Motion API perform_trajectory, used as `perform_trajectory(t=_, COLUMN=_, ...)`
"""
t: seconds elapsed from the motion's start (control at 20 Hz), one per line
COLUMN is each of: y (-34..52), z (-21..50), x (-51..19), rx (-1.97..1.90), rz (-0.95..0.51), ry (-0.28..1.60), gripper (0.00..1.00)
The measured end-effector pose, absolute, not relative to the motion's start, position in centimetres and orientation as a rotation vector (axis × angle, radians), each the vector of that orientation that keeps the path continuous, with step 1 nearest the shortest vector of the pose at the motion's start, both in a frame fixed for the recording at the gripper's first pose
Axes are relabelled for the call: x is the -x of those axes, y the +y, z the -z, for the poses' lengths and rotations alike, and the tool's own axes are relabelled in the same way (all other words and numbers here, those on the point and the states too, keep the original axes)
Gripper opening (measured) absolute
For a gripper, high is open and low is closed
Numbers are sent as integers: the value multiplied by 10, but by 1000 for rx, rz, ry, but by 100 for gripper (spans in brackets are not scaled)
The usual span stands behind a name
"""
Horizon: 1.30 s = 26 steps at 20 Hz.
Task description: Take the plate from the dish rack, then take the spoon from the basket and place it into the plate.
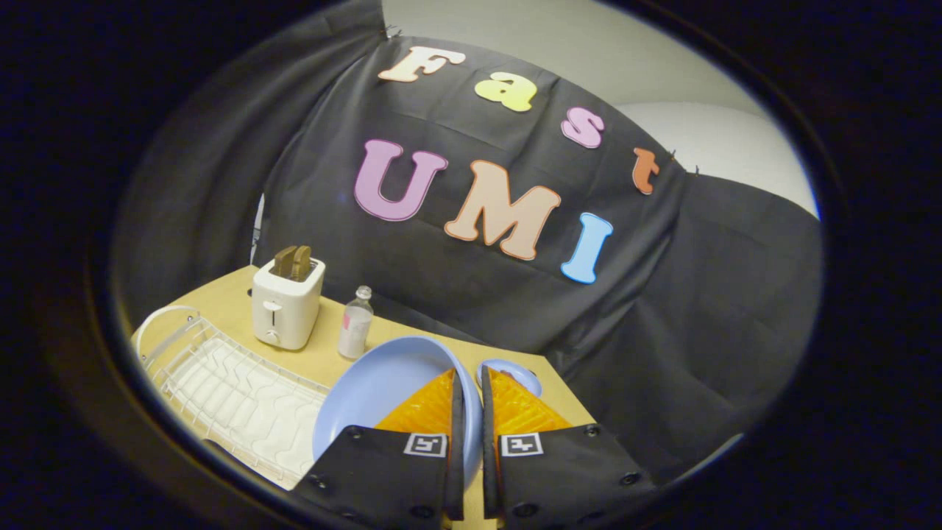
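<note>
Two fingers of the gripper [469, 390] stand close together and are clamped on the rim of a pale blue round plate [383, 390], which is lifted and tilted, seen on both sides of the fingers. The white wire dish rack [221, 383] lies on the light wooden table [309, 361] just to the left of the plate, and its slots look empty. Behind the rack stand a white toaster with two brown slices in it [288, 302] and, near it, a small clear bottle with a pale cap [356, 322]. I judge that the first step is in hand: the plate is already out of the rack but is not yet set down. The next move calls for a free, flat part of the table, a slow lowering so the plate does not slip from its thin edge, and then opening of the fingers. I cannot find the basket or the spoon from this angle.
</note>
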<state>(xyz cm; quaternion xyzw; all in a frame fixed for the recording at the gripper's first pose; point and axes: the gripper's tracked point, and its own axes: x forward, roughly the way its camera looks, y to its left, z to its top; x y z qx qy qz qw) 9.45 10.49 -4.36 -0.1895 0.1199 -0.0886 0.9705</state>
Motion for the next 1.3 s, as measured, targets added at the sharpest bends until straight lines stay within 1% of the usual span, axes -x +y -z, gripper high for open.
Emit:
perform_trajectory(t=0.55, y=21, z=26, x=-55, rx=235, rz=218, ry=162, gripper=13)
perform_trajectory(t=1.0, y=-19, z=70, x=-28, rx=149, rz=235, ry=260, gripper=13)
perform_trajectory(t=1.3, y=-38, z=109, x=-9, rx=161, rz=254, ry=320, gripper=13)
